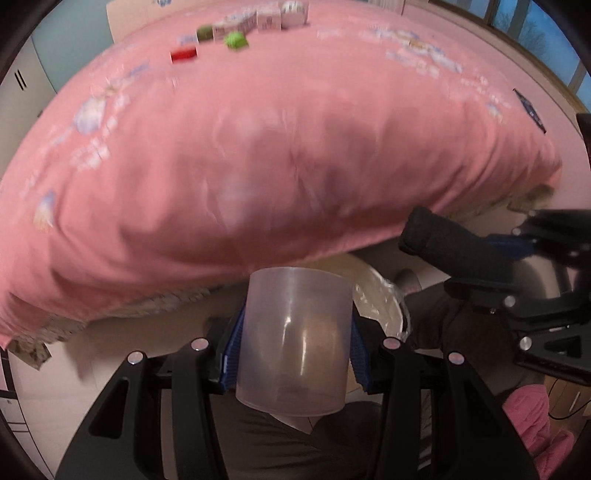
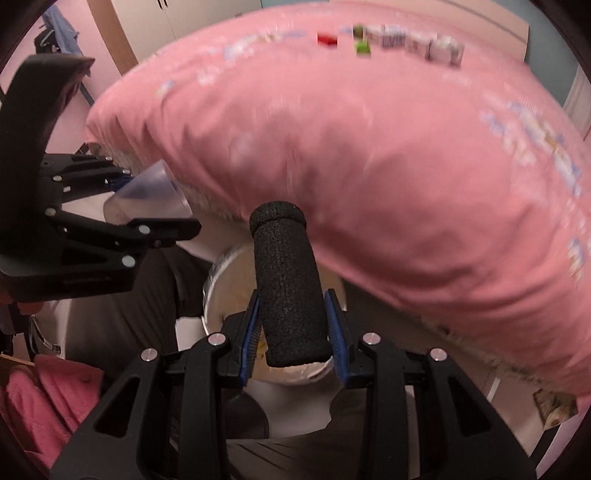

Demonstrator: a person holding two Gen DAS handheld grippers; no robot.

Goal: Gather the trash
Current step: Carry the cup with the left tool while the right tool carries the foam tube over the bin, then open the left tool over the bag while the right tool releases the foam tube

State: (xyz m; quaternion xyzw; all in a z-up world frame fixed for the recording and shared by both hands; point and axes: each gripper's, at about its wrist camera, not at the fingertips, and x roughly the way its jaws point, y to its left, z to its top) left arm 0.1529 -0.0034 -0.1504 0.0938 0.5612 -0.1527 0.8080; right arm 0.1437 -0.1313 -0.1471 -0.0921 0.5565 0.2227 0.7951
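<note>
My left gripper (image 1: 296, 332) is shut on a translucent plastic cup (image 1: 295, 354), its blue pads pressing both sides. It hangs above a white bin (image 1: 388, 295) with a clear plastic liner, just off the bed's edge. My right gripper (image 2: 293, 306) is shut on a black foam cylinder (image 2: 290, 288) that sticks out past the fingertips, directly over the same bin (image 2: 214, 280). Each view shows the other tool: the right gripper (image 1: 517, 243) with the foam cylinder (image 1: 443, 240) at the right, the left gripper (image 2: 147, 195) with the cup (image 2: 151, 192) at the left.
A bed with a pink sheet (image 1: 258, 147) fills the upper part of both views. A red box (image 1: 183, 54), a green lump (image 1: 235, 40) and small cartons (image 1: 266, 18) lie at its far side. A person's dark trouser legs and pink fabric (image 2: 44, 398) flank the bin.
</note>
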